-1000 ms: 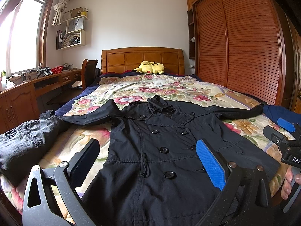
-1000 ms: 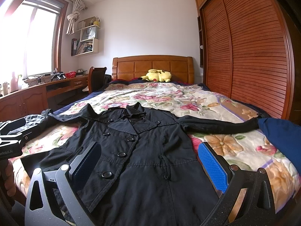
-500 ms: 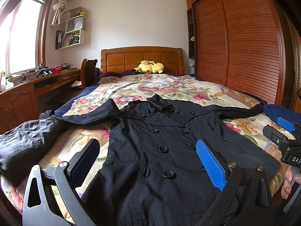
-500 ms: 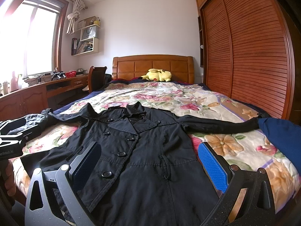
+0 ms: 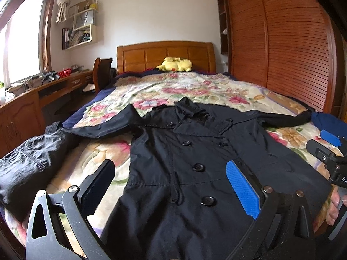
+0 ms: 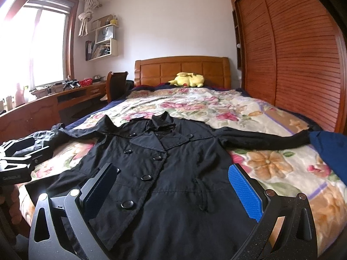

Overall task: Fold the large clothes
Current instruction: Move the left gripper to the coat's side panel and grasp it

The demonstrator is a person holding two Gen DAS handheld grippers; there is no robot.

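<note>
A black double-breasted coat (image 5: 195,151) lies face up and spread flat on the floral bed cover (image 5: 195,88), collar toward the headboard, both sleeves stretched out sideways. It also shows in the right wrist view (image 6: 169,169). My left gripper (image 5: 171,179) is open and empty, hovering above the coat's lower front. My right gripper (image 6: 173,184) is open and empty above the coat's hem area. The right gripper's body shows at the right edge of the left wrist view (image 5: 329,158); the left gripper's body shows at the left edge of the right wrist view (image 6: 19,160).
A yellow plush toy (image 5: 175,64) lies by the wooden headboard (image 5: 164,56). A wooden desk (image 5: 32,99) and chair (image 5: 103,73) stand left of the bed. A slatted wardrobe (image 5: 282,49) runs along the right. A blue cloth (image 6: 329,149) lies at the bed's right edge.
Both grippers have stayed open over the coat. The views have barely shifted; the coat has not moved.
</note>
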